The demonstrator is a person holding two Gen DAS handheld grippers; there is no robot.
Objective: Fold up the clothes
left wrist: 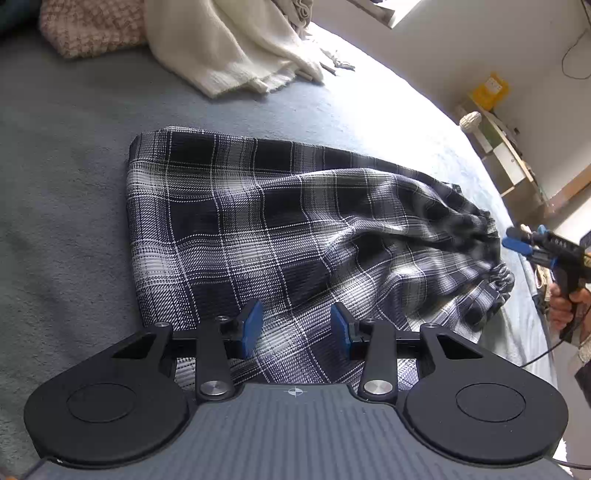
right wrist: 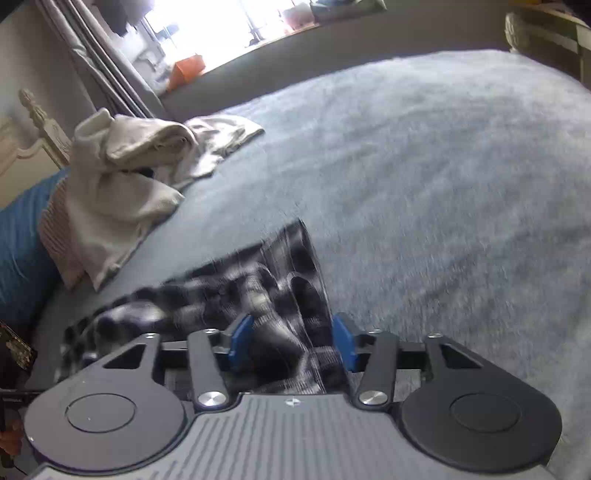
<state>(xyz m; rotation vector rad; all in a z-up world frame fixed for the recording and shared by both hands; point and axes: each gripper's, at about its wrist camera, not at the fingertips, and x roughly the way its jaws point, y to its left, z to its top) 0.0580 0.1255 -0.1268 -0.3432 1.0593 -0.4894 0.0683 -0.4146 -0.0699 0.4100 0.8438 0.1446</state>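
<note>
A dark blue and white plaid garment [left wrist: 280,229] lies spread on the grey-blue bed cover [left wrist: 66,192], flat at its left end and bunched with a gathered waistband at its right end. My left gripper [left wrist: 297,326] hovers over the garment's near edge, blue pads apart, with flat cloth below them. A hand holds my right gripper [left wrist: 511,239] just off the bunched right end. In the right wrist view, which is blurred, the plaid garment [right wrist: 280,295] runs between the spread pads of the right gripper [right wrist: 291,341], which do not clamp it.
A cream knit [left wrist: 229,48] and a pink woven cushion [left wrist: 88,29] lie at the far side of the bed. Cream clothes [right wrist: 122,173] are piled beside a blue pillow [right wrist: 22,240]. A shelf unit [left wrist: 498,144] stands past the bed's right edge.
</note>
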